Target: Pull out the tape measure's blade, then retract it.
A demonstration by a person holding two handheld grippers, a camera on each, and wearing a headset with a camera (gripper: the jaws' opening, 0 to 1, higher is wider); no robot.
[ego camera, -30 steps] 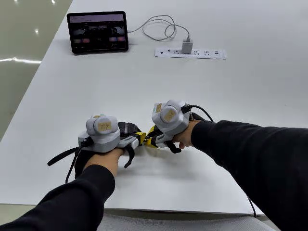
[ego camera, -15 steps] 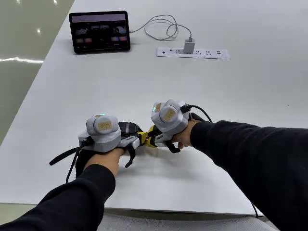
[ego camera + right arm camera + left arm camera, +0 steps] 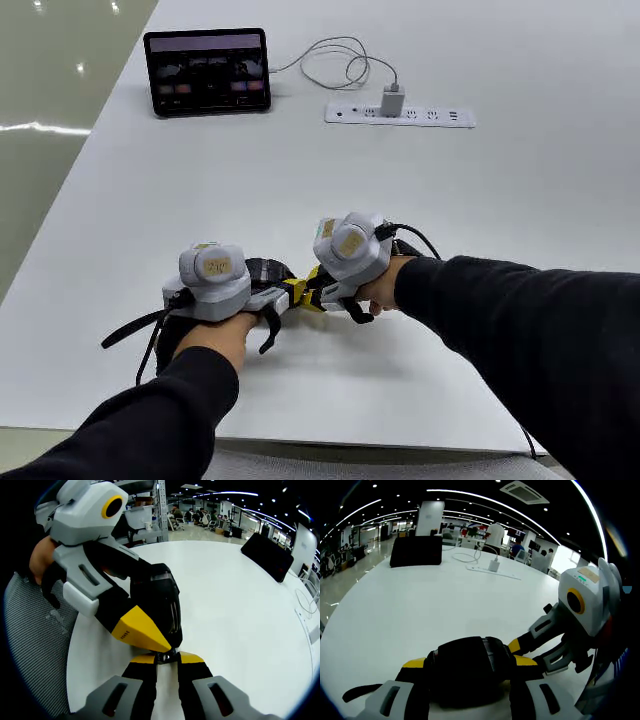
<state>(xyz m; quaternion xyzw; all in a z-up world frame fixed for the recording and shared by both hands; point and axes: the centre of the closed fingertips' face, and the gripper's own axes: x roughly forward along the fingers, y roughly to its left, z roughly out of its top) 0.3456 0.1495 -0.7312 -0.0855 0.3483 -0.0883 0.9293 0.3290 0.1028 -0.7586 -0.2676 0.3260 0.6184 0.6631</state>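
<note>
Seeing left gripper [image 3: 470, 664] clamped round black tape measure [image 3: 470, 647], case lodged between its yellow pads [image 3: 415, 662], low at near edge of white table [image 3: 300, 180]. My right gripper [image 3: 167, 660] faces it, jaws pinched nearly together on small dark tab [image 3: 167, 654] at case's corner; can't tell if that's blade end. Head view: both grippers nose to nose. Tablet [image 3: 205, 70], power strip [image 3: 430, 115] with charger [image 3: 390, 99] well apart, far side.
</note>
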